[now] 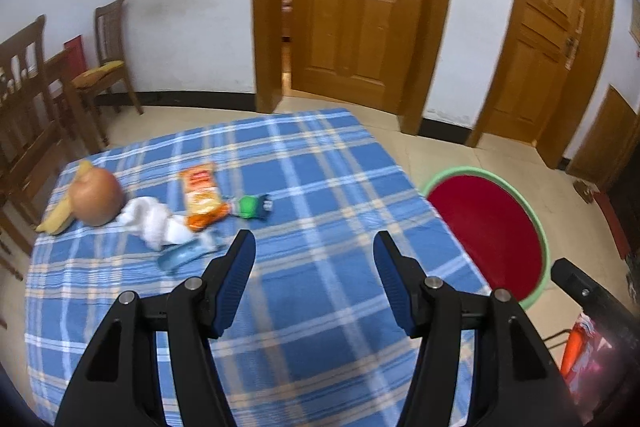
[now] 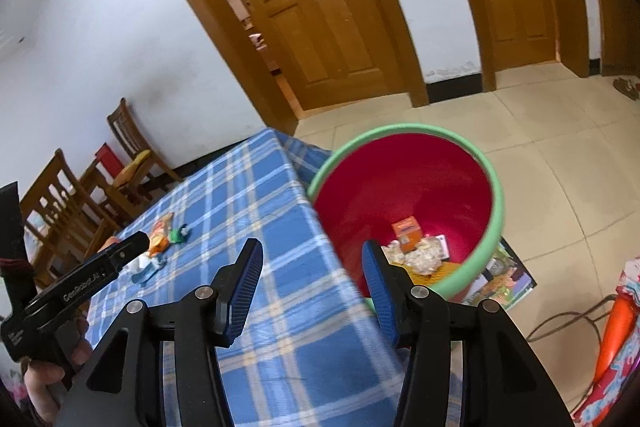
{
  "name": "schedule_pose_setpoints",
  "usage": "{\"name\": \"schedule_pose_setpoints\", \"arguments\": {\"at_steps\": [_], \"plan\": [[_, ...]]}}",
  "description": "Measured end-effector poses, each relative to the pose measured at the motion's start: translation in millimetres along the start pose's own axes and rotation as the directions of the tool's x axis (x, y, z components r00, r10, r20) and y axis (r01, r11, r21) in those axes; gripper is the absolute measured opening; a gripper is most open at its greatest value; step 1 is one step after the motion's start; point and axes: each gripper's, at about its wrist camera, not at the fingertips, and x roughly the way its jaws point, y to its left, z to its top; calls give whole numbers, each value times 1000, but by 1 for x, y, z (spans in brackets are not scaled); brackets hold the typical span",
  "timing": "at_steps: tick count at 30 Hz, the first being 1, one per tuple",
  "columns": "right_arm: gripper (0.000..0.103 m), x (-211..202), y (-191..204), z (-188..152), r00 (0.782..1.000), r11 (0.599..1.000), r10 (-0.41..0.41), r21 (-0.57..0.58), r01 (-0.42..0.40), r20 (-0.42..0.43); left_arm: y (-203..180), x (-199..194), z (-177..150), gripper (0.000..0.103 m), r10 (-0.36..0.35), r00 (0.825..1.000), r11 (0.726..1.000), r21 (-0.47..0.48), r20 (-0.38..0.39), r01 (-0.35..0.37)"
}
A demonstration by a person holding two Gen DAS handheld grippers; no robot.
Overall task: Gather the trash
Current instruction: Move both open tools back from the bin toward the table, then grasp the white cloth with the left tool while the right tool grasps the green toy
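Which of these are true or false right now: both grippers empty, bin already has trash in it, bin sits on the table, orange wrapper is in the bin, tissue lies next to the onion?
1. Both the left gripper and the right gripper are empty. True: jaws apart, nothing between them.
2. The bin already holds trash. True.
3. The bin sits on the table. False: it stands on the floor beside the table.
4. The orange wrapper is in the bin. False: it lies on the table.
5. The white tissue lies next to the onion. True.
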Motion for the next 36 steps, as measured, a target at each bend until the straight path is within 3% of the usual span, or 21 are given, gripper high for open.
{"name": "schedule_pose_setpoints", "arguments": {"at_steps": [17,28,36], "plan": [[60,33,77,6,997,990,66,-118,-71,-49,105,-5,6,62,186,983,980,-70,5,-185],[61,68,117,7,994,980,62,-184,-79,-94,142,32,2,62,205,977,972,-108,-61,-211],[61,96,141,9,990,970,63,-225,-90,-122,149,67,6,62,205,973,974,-81,-106,-213]]}}
